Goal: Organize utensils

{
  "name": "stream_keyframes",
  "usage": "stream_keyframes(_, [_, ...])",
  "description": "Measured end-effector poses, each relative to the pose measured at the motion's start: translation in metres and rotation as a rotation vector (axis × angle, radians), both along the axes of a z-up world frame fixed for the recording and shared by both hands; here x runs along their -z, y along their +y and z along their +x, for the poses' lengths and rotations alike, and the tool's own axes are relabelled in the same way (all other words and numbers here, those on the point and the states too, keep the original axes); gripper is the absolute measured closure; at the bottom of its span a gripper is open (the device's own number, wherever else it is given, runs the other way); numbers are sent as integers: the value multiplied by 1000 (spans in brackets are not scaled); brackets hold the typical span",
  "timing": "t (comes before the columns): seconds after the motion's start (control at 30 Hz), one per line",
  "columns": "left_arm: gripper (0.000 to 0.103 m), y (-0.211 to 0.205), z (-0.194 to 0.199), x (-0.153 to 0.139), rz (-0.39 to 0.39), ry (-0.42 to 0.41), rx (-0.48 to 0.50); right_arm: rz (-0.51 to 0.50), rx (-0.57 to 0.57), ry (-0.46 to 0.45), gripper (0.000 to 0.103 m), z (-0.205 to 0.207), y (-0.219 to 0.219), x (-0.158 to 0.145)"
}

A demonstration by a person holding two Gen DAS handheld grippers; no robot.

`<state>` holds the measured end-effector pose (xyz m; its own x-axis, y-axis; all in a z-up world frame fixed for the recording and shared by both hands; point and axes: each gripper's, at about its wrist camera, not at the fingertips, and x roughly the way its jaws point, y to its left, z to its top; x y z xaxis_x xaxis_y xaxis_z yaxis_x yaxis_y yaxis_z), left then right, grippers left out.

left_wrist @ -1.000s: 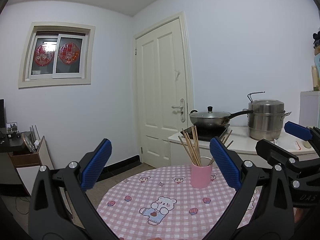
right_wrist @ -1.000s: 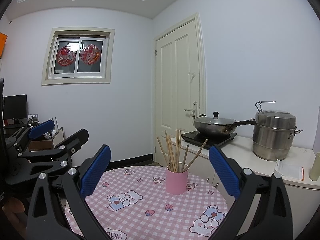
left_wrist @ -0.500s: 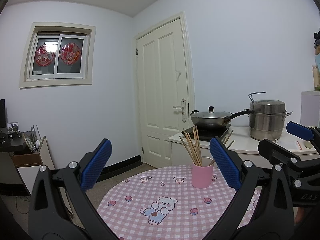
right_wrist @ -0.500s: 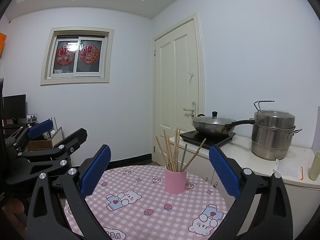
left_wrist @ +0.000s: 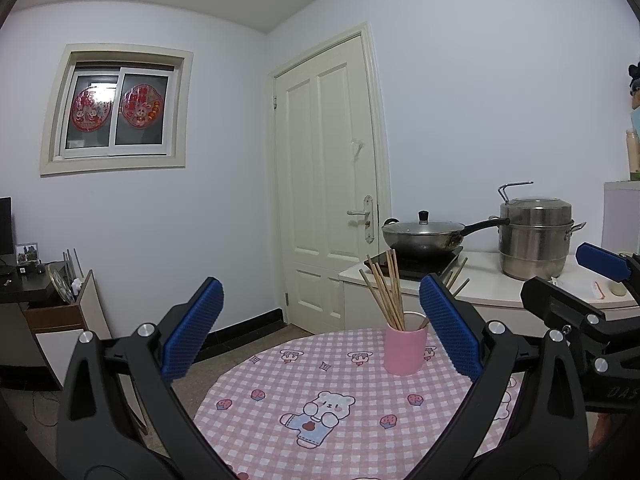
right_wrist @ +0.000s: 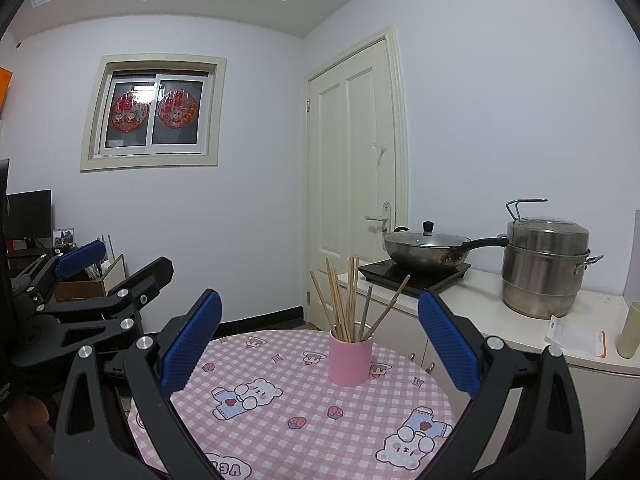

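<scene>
Chopsticks (left_wrist: 386,294) are standing bundled in a pink cup (left_wrist: 404,350), which is sitting upright on the far right part of a round table (left_wrist: 280,364) covered with a pink checked cloth printed with bears and strawberries. Seen from the left wrist, the left gripper (left_wrist: 320,330) is hovering above the near side of the table with its jaws spread wide and nothing between the blue pads (left_wrist: 192,328); the cup is showing just inside the right-hand pad. At the right edge of this view the right gripper (left_wrist: 576,280) is reaching in, one blue pad and one black finger standing clearly apart. Behind the table a lidded wok (left_wrist: 424,234) is resting on a black cooktop (left_wrist: 416,266), and a steel steamer pot (left_wrist: 536,236) is standing beside it on the white counter (left_wrist: 480,286). A cream door (left_wrist: 332,184) is filling the corner.

From the right wrist, the right gripper (right_wrist: 320,330) is likewise hanging over the table (right_wrist: 280,420) with jaws parted wide and empty. The pink cup (right_wrist: 351,360) is standing between its pads, nearer the right one and well beyond them, the chopsticks (right_wrist: 348,304) fanning out of it, several leaning left and two leaning right. The left gripper (right_wrist: 116,264) is showing at the left edge, its fingers apart. The wok (right_wrist: 428,248) and steamer pot (right_wrist: 544,268) are sitting on the counter to the right.
</scene>
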<state>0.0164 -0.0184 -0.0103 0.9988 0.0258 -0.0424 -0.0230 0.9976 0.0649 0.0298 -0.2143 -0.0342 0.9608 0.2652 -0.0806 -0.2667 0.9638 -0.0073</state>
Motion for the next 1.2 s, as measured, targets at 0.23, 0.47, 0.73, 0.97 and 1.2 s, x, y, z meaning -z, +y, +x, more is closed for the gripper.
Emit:
stream_keyframes(0.23, [6,-1,-1,-1,4,-5,4,2,2,-2,8,-2,-2,1])
stream_keyframes(0.47, [6,-3,-2,0,7,-4,3,2,2,0,8,-2,-2,0])
stream_keyframes(0.73, [6,-4,-3,0,6,-2,2,2,4,0,8,-3,-2,1])
stream_keyframes(0.97, [6,-5,-3,0,5,-2,2,3,3,0,8,-2,-2,0])
stream_keyframes(1.2, [6,-5,-3,1,6,4,0,-3,0,5,8,-2,-1,2])
